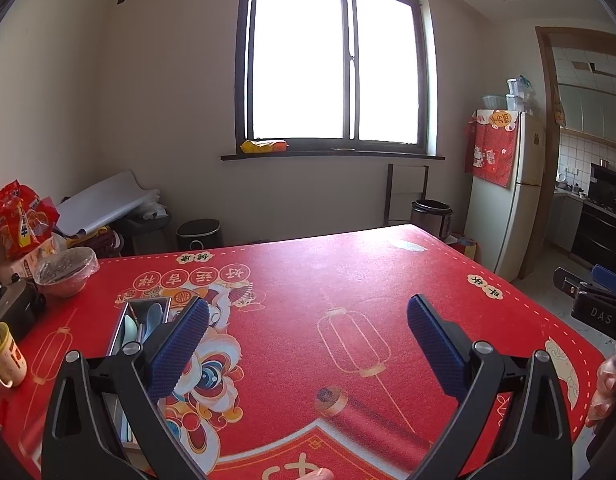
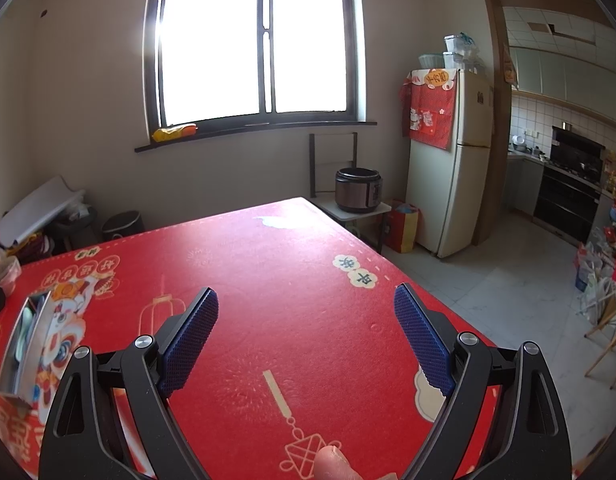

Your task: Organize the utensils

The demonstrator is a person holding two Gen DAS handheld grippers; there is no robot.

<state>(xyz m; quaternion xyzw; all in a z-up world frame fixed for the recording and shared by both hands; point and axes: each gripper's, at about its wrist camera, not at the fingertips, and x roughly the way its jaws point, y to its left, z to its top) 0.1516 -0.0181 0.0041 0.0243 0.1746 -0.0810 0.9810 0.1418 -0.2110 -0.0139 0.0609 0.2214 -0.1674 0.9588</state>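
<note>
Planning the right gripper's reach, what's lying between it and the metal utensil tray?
Only bare red tablecloth separates the right gripper from the metal utensil tray in the right wrist view.

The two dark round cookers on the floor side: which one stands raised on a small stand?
The steel-sided cooker beside the fridge; the black one sits lower, left.

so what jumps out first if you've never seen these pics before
The bright red tablecloth with its lion and lantern prints fills the foreground in both views, under a big glowing window on the far wall. Both claws, left and right, hang open and empty; a metal tray of spoons sits at left.
</note>
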